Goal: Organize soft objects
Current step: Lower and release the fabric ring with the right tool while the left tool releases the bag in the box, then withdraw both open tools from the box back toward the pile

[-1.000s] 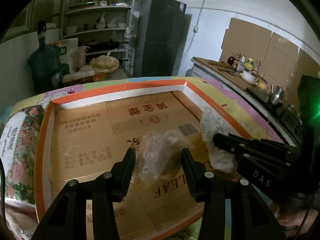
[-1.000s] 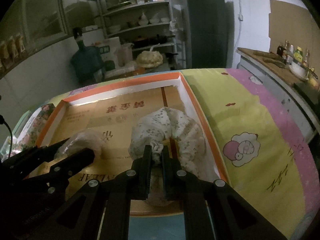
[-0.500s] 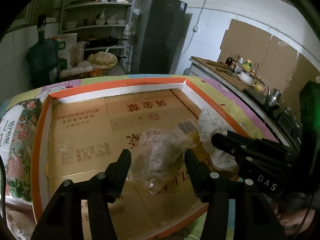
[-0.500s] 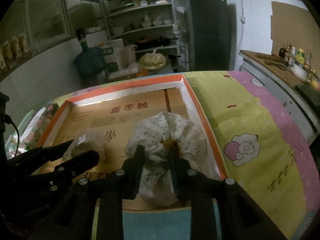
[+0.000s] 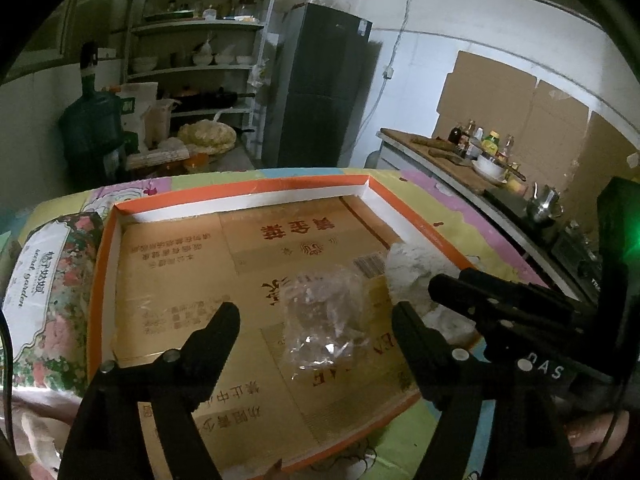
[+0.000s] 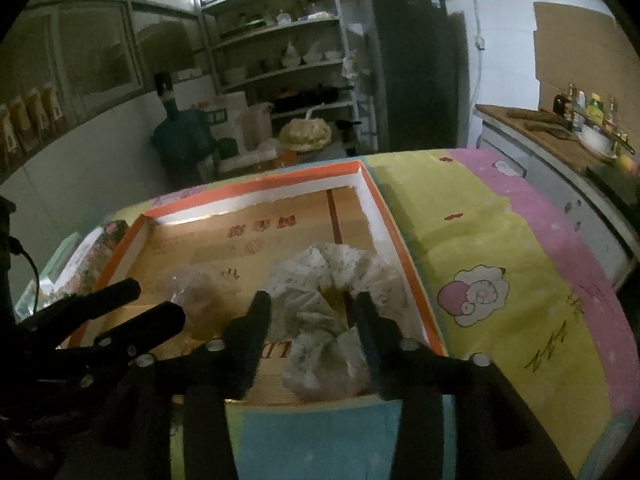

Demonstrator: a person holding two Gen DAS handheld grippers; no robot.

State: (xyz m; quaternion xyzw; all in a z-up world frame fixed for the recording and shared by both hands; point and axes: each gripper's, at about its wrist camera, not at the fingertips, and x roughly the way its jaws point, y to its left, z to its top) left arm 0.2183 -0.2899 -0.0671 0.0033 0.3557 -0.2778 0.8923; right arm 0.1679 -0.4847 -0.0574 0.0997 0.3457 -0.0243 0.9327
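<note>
Both grippers are seen spread wide, nothing held: the left gripper [image 5: 316, 316] frames a crumpled clear plastic bag [image 5: 322, 314], the right gripper [image 6: 310, 306] a white floral fabric bundle [image 6: 328, 280], both lying in the orange-rimmed cardboard tray [image 5: 248, 194].

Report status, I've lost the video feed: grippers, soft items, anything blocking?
Left gripper open, right gripper open. Clear plastic bag and floral cloth bundle both lying in the orange-rimmed tray. Nothing blocking.

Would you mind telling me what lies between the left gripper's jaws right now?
In the left wrist view, the clear plastic bag lies on the box's cardboard floor between the open jaws of the left gripper, touching neither.
</note>
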